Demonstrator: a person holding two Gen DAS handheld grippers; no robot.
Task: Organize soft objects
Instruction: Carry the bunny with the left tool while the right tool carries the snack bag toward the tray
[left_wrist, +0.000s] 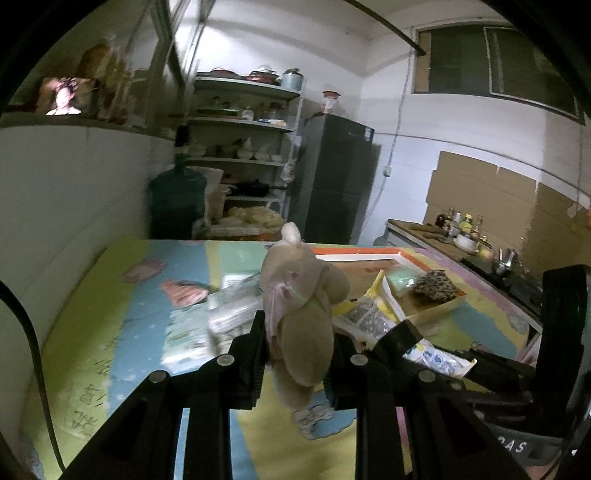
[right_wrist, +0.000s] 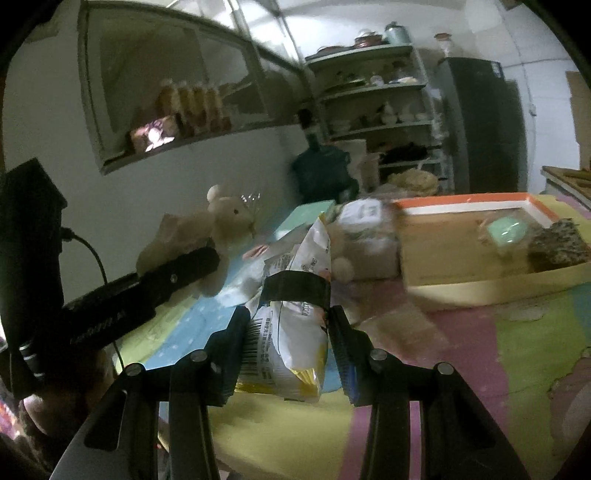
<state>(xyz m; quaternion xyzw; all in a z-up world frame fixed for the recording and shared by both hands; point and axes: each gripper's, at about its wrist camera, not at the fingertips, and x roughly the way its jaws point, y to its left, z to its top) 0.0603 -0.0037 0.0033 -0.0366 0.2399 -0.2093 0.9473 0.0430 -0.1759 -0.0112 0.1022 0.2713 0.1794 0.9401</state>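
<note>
My left gripper (left_wrist: 297, 354) is shut on a beige plush bear (left_wrist: 301, 314) and holds it above the colourful mat. The bear also shows in the right wrist view (right_wrist: 207, 232), clamped in the left gripper's black fingers (right_wrist: 184, 273). My right gripper (right_wrist: 288, 347) is shut on a white and yellow snack bag (right_wrist: 295, 332) with a barcode, held above the mat; the bag also shows in the left wrist view (left_wrist: 369, 314). A shallow cardboard box with an orange rim (right_wrist: 461, 206) lies ahead to the right and holds a green packet (right_wrist: 506, 229) and a speckled dark sponge (right_wrist: 557, 243).
Several plastic packets (left_wrist: 229, 306) and a pink cloth (left_wrist: 184, 291) lie on the mat (left_wrist: 92, 332). A white wall bounds the left side. A shelf rack (left_wrist: 243, 147), water jug (left_wrist: 177, 203) and dark fridge (left_wrist: 332, 177) stand beyond. A counter with bottles (left_wrist: 461, 225) runs along the right.
</note>
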